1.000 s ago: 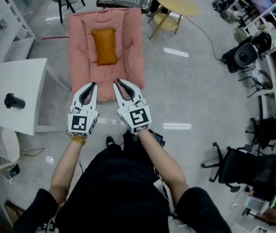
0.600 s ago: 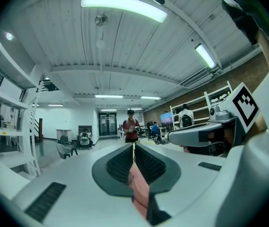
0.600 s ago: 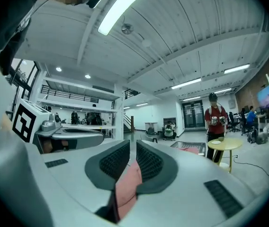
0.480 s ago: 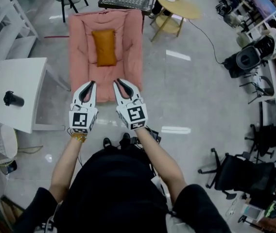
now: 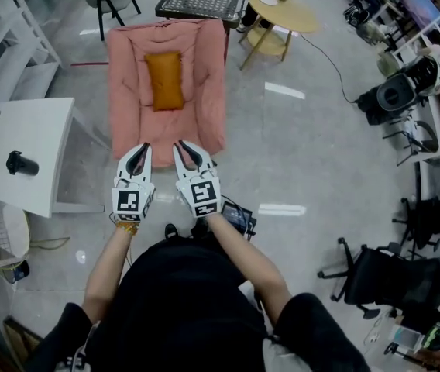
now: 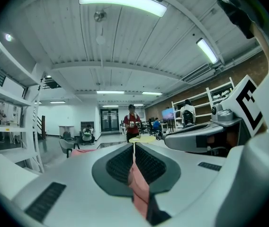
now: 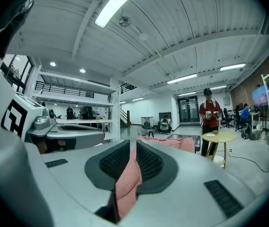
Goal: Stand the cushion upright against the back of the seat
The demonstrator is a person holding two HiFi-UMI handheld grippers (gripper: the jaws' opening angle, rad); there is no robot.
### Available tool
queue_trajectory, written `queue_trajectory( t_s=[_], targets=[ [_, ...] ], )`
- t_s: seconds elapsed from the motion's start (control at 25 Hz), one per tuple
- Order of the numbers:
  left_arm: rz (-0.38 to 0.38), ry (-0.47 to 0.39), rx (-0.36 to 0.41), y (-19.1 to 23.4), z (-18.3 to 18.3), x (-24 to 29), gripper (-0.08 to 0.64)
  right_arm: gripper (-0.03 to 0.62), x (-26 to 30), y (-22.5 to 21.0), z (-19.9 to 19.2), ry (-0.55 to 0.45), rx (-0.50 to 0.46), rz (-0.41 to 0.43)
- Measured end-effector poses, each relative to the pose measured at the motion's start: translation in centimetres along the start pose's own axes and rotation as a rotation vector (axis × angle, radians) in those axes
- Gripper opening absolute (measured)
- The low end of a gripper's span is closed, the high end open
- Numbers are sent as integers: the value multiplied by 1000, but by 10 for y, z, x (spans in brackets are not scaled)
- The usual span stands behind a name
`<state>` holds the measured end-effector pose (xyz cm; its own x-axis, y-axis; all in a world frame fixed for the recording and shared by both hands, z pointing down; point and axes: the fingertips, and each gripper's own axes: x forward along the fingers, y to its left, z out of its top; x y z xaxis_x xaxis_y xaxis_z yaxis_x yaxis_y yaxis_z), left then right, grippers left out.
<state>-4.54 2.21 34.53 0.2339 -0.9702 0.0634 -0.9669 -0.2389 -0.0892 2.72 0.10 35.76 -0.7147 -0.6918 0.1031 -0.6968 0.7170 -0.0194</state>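
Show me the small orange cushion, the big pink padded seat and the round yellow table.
small orange cushion (image 5: 164, 80): head view, middle of its top face.
big pink padded seat (image 5: 208, 91): head view, bare right-hand padding.
round yellow table (image 5: 291, 14): head view, bare tabletop.

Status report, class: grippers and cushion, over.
Left gripper, right gripper shut on front edge of pink padded seat cover. Orange rectangular cushion lies flat, untouched. Nothing blocks it.

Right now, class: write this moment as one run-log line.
left tool: shut on pink seat pad, near edge | right tool: shut on same edge | orange cushion: lying on pad, untouched
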Motion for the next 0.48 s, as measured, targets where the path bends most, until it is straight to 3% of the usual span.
queue_trajectory(
  t_s=[0.48],
  targets=[
    [-12, -8, -1, -10, 3, 0, 25, 51, -1, 21, -1, -9, -10, 36]
  ],
)
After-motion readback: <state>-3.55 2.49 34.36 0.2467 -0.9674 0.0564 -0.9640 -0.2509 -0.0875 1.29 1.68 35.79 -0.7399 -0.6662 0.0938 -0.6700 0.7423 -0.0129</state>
